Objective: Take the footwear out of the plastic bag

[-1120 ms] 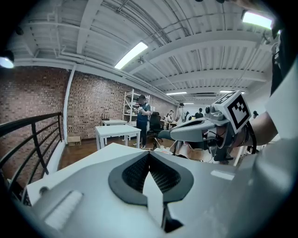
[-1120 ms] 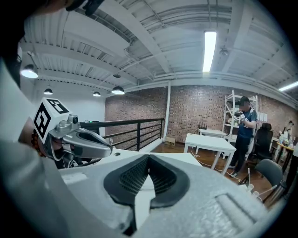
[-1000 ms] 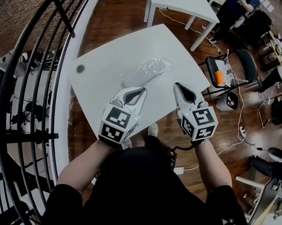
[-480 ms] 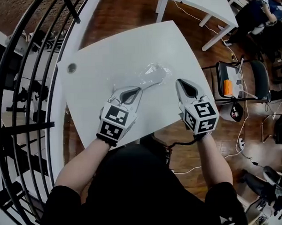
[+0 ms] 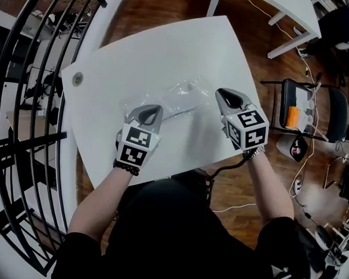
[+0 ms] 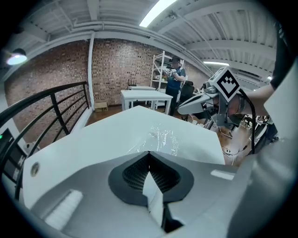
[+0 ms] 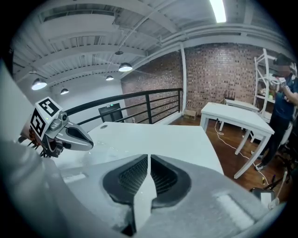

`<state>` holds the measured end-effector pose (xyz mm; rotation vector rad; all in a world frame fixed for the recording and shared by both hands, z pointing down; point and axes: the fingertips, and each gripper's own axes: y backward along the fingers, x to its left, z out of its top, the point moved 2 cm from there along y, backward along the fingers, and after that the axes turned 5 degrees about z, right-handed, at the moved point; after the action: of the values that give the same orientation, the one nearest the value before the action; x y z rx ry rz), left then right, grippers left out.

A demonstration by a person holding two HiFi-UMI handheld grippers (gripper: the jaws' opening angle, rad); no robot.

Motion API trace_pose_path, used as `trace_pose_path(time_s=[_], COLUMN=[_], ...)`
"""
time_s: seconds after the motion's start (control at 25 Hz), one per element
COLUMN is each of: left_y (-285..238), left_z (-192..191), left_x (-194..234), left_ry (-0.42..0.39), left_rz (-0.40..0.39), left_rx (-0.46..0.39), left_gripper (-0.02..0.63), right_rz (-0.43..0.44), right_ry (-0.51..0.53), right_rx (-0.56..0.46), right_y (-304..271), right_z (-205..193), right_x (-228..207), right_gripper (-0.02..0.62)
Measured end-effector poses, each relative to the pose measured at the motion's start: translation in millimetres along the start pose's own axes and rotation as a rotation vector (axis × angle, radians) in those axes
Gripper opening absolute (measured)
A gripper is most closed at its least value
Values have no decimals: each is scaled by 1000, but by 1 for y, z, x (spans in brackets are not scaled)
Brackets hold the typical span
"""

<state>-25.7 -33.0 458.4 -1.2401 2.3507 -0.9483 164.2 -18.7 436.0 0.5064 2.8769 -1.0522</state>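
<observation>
Black sleeves and bare forearms are filling the nearest part of the head view, each hand carrying one gripper over a white table [image 5: 160, 56].

Item 1: left gripper [image 5: 149, 110], marker cube facing up. Its own view is showing the jaws [image 6: 149, 154] pressed together with nothing between them. It is pointing down at the near-left end of the plastic bag [image 5: 173, 100]; whether it is touching the film cannot be told.

Item 2: right gripper [image 5: 223, 94], marker cube likewise facing up. It is hanging just beside the bag's right end, apart from it. Its jaws [image 7: 148, 158] have just been starting to part, yet the tips are looking as good as together, and nothing is sitting between them.

Item 3: plastic bag, clear and crinkled, lying flat on the table between the two grippers. The left gripper view is showing it [image 6: 160, 138] catching light just beyond the jaw tips. The footwear inside is not separating from the glare of the film.

Item 4: small round disc [image 5: 77, 79], sitting near the table's far-left corner.

Item 5: black railing [image 5: 25, 112], curving along the left of the table.

Item 6: wooden floor [image 5: 153, 11], carrying a second white table [image 5: 295, 6] and a dark chair [image 5: 296, 106] further off.

Item 7: brick wall [image 6: 116, 69], closing the room behind a standing person [image 6: 176, 76].
</observation>
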Motion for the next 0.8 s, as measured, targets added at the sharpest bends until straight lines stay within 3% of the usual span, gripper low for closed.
trace_pose_path(time_s=[0.4, 0.8], left_y=[-32, -44], left_z=[-42, -57], left_x=[18, 25], left_ry=[40, 61], left_rz=[98, 118], left_rx=[159, 214], left_gripper=[17, 17], right_rz=[156, 344], right_ry=[4, 14], right_rx=[143, 278], right_y=[-58, -79], right_z=[-32, -50], right_x=[-33, -24], right_gripper=[44, 85])
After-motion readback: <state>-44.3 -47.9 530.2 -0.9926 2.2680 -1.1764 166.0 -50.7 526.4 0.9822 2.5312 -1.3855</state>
